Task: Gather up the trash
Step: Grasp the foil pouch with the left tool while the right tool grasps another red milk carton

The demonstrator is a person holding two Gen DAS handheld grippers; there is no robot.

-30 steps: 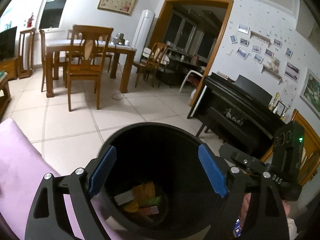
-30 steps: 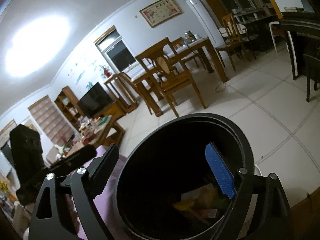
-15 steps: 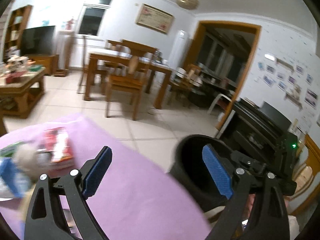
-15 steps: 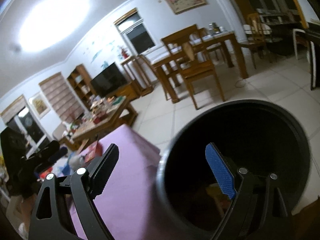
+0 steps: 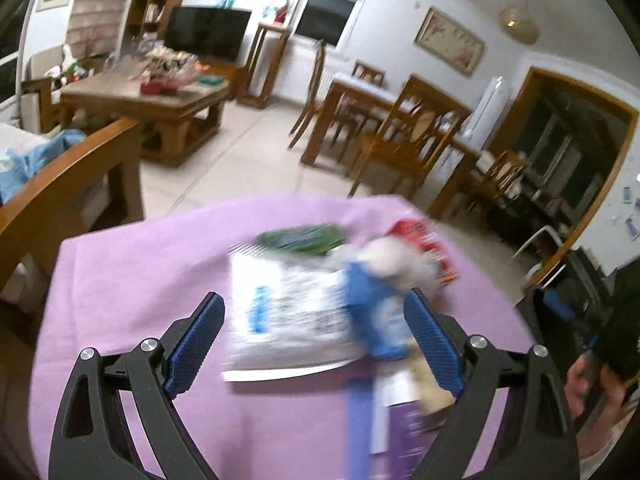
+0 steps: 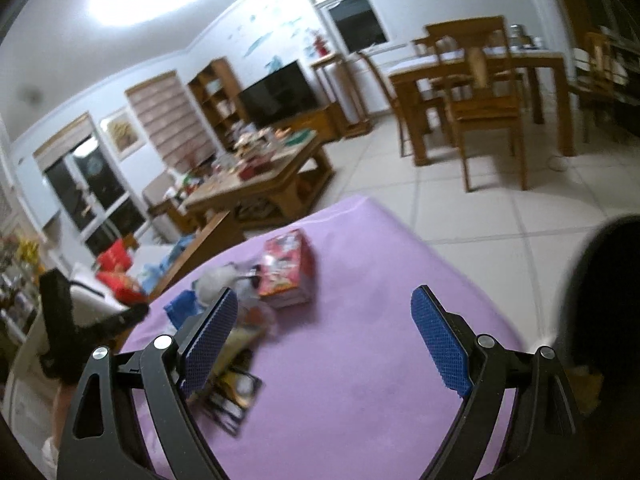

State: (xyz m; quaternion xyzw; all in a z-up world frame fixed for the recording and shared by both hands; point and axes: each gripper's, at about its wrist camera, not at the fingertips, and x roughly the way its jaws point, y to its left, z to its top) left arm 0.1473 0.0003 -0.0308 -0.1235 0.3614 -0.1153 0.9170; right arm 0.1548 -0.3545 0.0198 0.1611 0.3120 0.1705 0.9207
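A pile of trash lies on a purple-covered table [image 5: 120,280]. In the left wrist view a white and blue plastic bag [image 5: 292,312], a green packet [image 5: 304,236], a red carton [image 5: 424,240], a crumpled white tissue [image 5: 388,260] and a blue wrapper [image 5: 376,320] show, blurred. My left gripper [image 5: 316,344] is open and empty just above the bag. In the right wrist view my right gripper [image 6: 324,340] is open and empty over the cloth, right of the red carton [image 6: 284,272] and a dark packet [image 6: 236,396]. The black bin [image 6: 604,312] stands at the right edge.
A wooden armrest [image 5: 68,176] borders the table on the left. Beyond are a cluttered coffee table [image 6: 260,184], a TV [image 5: 208,36], and a dining table with chairs [image 6: 480,92] on a tiled floor. The other gripper shows at the left of the right wrist view [image 6: 80,320].
Both grippers have swung left, away from over the black bin, to the trash pile on the purple cloth. Both stay open and empty.
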